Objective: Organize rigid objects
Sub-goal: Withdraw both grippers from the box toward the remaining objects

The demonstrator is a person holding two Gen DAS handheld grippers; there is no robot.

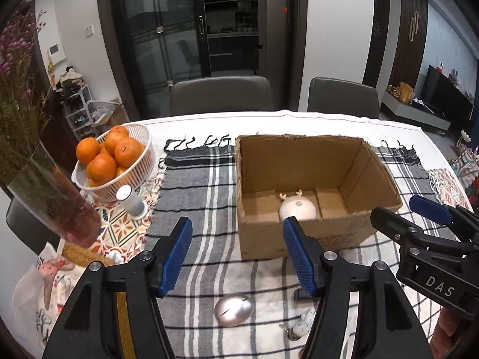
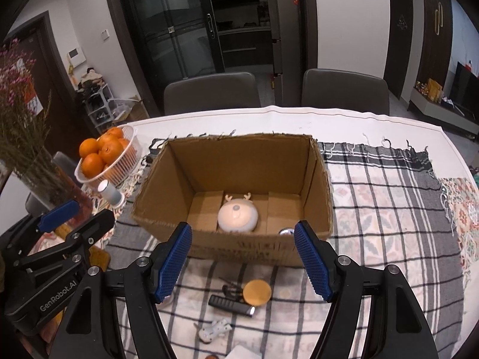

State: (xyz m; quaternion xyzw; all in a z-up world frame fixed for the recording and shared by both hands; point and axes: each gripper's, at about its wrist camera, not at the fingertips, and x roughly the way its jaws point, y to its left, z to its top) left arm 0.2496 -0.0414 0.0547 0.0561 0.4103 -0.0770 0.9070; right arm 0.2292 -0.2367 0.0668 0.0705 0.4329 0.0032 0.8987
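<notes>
Left wrist view: a dining surface point(image 1: 344, 119) under a plaid cloth carries an open cardboard box point(image 1: 302, 240); a reindeer-faced toy point(image 1: 296, 208) lies inside. My left gripper point(image 1: 238, 257) has its fingers spread, holding nothing. Below lies a silver egg-shaped object point(image 1: 234, 308), probably hard and slippery; I would pinch its narrow sides.

Right wrist view: my right gripper point(image 2: 243, 264) is also spread and empty. Beneath lie a black stick point(image 2: 232, 304) and a tan disc point(image 2: 257, 292), both likely light and stiff.
</notes>
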